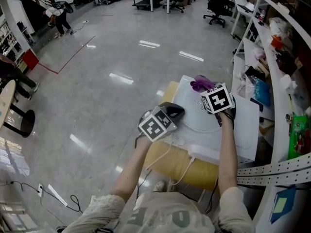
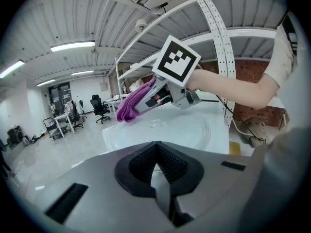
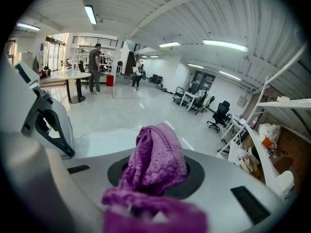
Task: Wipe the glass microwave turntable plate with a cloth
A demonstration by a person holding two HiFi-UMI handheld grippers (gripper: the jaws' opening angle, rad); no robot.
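At the left rim of the glass turntable plate [image 1: 206,126]: left gripper [image 1: 172,111], jaws drawn together with nothing held between them, tip set against the plate's edge. Contact with the glass could not be confirmed.

Plate lay flat on a white board [image 1: 245,130], which rested on a yellow surface [image 1: 167,161].

Over the plate's far side: right gripper [image 1: 208,90], jaws clamped on a bunched purple cloth [image 1: 201,84] that stuck out past the tips. The head view did not settle whether the cloth touched the glass.

Left gripper view only: a few small clear specks [image 2: 158,124] on the plate [image 2: 189,130], near the cloth [image 2: 130,107], with the right gripper [image 2: 146,101] angled down toward them.

Right gripper view only: the cloth's [image 3: 155,161] knitted weave, heaped over the jaws. The plate [image 3: 104,140] lay beyond it, and the left gripper [image 3: 46,123] stood at that plate's left edge.
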